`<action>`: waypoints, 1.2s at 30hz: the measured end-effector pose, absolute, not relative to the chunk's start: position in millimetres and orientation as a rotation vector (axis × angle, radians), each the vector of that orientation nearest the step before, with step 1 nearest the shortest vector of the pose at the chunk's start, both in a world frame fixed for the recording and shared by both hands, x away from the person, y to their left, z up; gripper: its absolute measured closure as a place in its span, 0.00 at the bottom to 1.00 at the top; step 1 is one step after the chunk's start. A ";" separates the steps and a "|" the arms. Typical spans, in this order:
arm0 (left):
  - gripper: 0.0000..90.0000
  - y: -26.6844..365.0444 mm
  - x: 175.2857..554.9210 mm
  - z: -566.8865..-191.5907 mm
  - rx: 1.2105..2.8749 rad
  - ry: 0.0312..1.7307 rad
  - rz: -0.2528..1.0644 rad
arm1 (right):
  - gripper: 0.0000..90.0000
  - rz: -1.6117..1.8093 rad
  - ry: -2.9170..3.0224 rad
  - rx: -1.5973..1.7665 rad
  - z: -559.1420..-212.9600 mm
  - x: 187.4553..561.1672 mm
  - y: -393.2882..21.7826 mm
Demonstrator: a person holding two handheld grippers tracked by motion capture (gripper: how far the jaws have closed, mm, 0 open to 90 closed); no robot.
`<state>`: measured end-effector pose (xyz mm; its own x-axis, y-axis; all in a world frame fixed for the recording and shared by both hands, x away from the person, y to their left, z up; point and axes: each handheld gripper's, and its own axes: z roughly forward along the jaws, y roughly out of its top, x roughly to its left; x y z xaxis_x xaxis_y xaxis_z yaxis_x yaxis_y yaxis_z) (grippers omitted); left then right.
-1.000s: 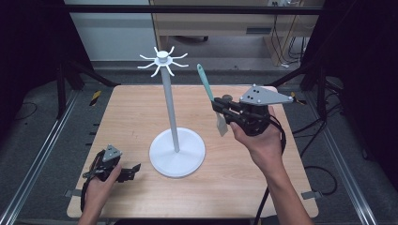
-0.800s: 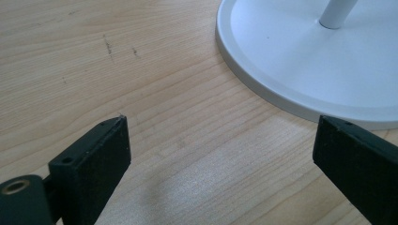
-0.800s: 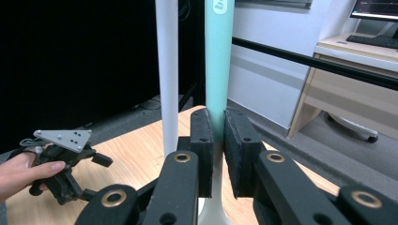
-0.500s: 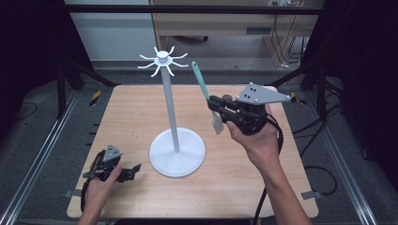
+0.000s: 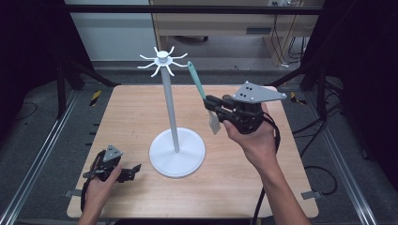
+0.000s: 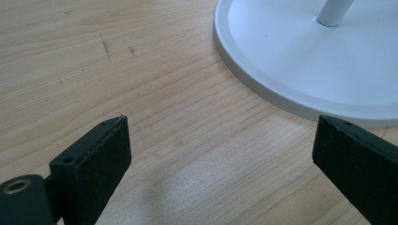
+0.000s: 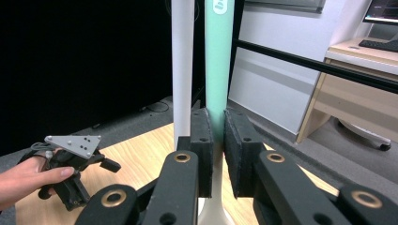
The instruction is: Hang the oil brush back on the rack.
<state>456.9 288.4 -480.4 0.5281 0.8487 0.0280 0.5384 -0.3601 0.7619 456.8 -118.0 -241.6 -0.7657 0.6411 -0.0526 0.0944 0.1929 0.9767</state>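
Right tongs (image 5: pixel 212 104) clenched on the spatula (image 5: pixel 197 82), mid-handle, held in the air above the bench's right half, just right of the stand (image 5: pixel 176 152). Handle end tilts up toward the hooks (image 5: pixel 162 61), so this looks like a set-up for hanging it. Left tongs (image 5: pixel 133 168) released, holding nothing, resting low near the bench's front-left corner, beside the stand's base, probably just parked. Spatula: mint-green handle with a white mark near the top, pale blade hanging below the grip.

left gripper (image 5: pixel 126 172): low, jaws apart | right gripper (image 5: pixel 212 104): raised, jaws clamped
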 end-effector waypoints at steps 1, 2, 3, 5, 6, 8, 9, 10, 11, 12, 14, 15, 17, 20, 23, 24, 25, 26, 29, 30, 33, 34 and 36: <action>0.05 288.4 456.9 -480.4 2.052 1.122 0.554 | 0.92 1.605 2.021 0.686 -241.5 456.9 -117.4; 0.05 288.4 456.8 -480.4 2.052 1.122 0.553 | 0.92 1.602 2.025 0.683 -241.3 457.1 -117.1; 0.05 288.4 456.9 -480.4 2.052 1.122 0.553 | 0.92 1.602 2.025 0.682 -241.2 457.3 -116.6; 0.05 288.4 456.9 -480.5 2.052 1.121 0.552 | 0.92 1.597 2.033 0.680 -241.1 457.8 -115.6; 0.05 288.3 456.9 -480.6 2.052 1.121 0.552 | 0.92 1.594 2.037 0.678 -241.1 458.2 -115.1; 0.05 288.2 456.9 -480.7 2.053 1.121 0.551 | 0.92 1.593 2.041 0.680 -241.3 458.8 -114.5; 0.05 288.1 456.9 -480.7 2.053 1.120 0.552 | 0.92 1.593 2.042 0.682 -241.5 459.1 -114.3; 0.05 288.1 456.9 -480.6 2.053 1.119 0.551 | 0.92 1.591 2.043 0.681 -241.8 459.5 -114.0; 0.05 288.0 456.8 -480.6 2.054 1.119 0.551 | 0.92 1.589 2.046 0.681 -242.1 459.7 -113.7; 0.05 288.0 456.8 -480.6 2.054 1.118 0.551 | 0.92 1.589 2.046 0.681 -242.1 459.7 -113.7; 0.05 288.0 456.9 -480.7 2.053 1.119 0.550 | 0.92 1.591 2.050 0.682 -242.8 460.8 -113.0; 0.05 288.1 456.9 -480.7 2.054 1.119 0.551 | 0.92 1.592 2.049 0.684 -243.0 461.2 -112.6; 0.05 288.1 456.9 -480.7 2.054 1.118 0.551 | 0.92 1.590 2.054 0.682 -243.1 462.2 -111.9; 0.05 288.0 456.9 -480.7 2.053 1.119 0.550 | 0.92 1.586 2.059 0.680 -243.1 463.3 -110.2; 0.05 287.8 456.9 -480.9 2.051 1.121 0.547 | 0.92 1.586 2.063 0.681 -243.4 464.1 -109.0; 0.05 287.8 456.9 -480.9 2.051 1.121 0.547 | 0.92 1.586 2.064 0.679 -243.6 464.5 -108.3; 0.05 287.8 456.8 -480.9 2.052 1.120 0.547 | 0.92 1.584 2.067 0.679 -243.7 465.1 -107.8; 0.05 287.8 456.8 -480.8 2.052 1.120 0.547 | 0.91 1.583 2.069 0.682 -243.9 466.0 -106.2; 0.05 288.1 456.9 -480.8 2.054 1.118 0.549 | 0.92 1.581 2.072 0.680 -244.0 466.7 -104.8; 0.05 288.1 456.9 -480.8 2.052 1.120 0.548 | 0.92 1.579 2.073 0.680 -244.1 467.1 -104.3; 0.05 288.1 456.9 -480.9 2.052 1.120 0.547 | 0.91 1.578 2.076 0.682 -244.6 468.0 -103.3; 0.05 287.9 457.0 -481.0 2.052 1.121 0.545 | 0.91 1.578 2.077 0.684 -244.8 468.1 -103.2; 0.05 287.7 457.1 -481.2 2.051 1.119 0.549 | 0.91 1.577 2.077 0.684 -245.0 468.5 -102.9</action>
